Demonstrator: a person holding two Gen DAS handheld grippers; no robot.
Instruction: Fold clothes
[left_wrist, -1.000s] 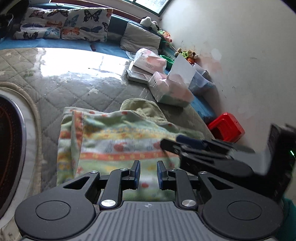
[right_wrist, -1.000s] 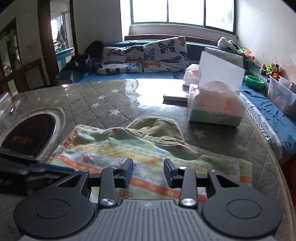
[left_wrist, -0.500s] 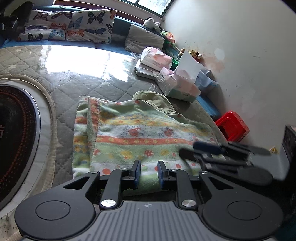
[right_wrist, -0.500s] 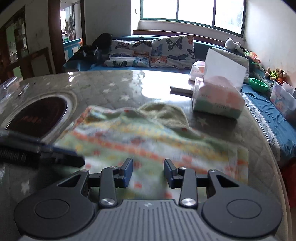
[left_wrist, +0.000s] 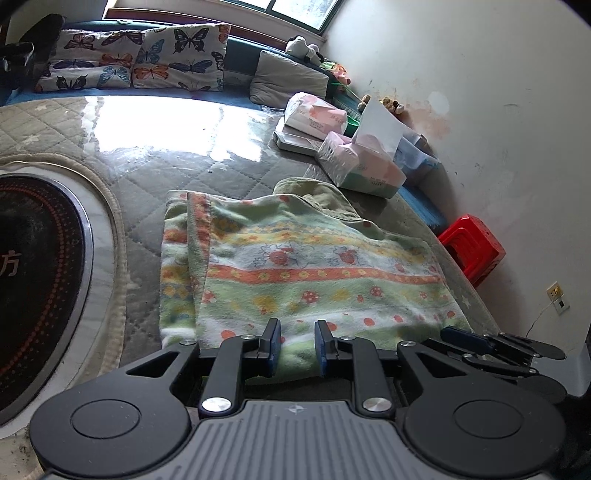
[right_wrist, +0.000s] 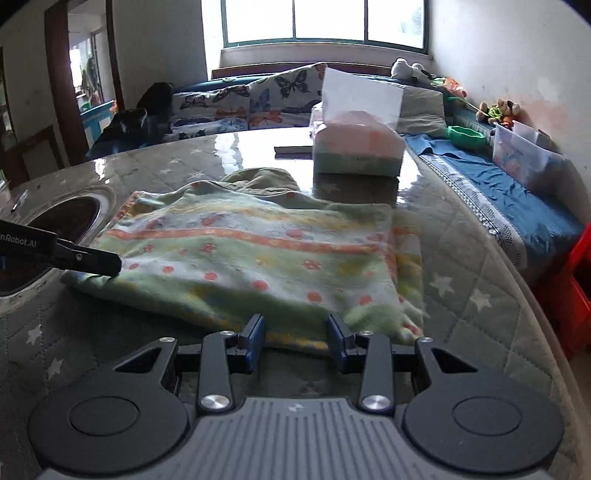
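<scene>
A folded green towel (left_wrist: 295, 266) (right_wrist: 258, 251) with orange stripes and red ladybirds lies flat on the quilted table cover (left_wrist: 147, 177). An olive garment (left_wrist: 317, 192) (right_wrist: 258, 179) pokes out from under its far edge. My left gripper (left_wrist: 297, 345) hovers at the towel's near edge, open by a narrow gap in which the towel shows. In the right wrist view the left gripper (right_wrist: 112, 264) has its tip at the towel's near-left corner. My right gripper (right_wrist: 297, 341) is open over the near edge close to the right corner. The right gripper (left_wrist: 454, 334) also shows in the left wrist view.
A tissue box (left_wrist: 362, 166) (right_wrist: 356, 147) stands just beyond the towel, with a second pack (left_wrist: 317, 114) behind it. A round inset hob (left_wrist: 33, 258) (right_wrist: 62, 218) lies to the left. The table's curved edge runs on the right, above a red stool (left_wrist: 472, 251).
Both grippers have drawn back from over the towel to its near edge. The right one has also slid to the right. The towel lies as it did.
</scene>
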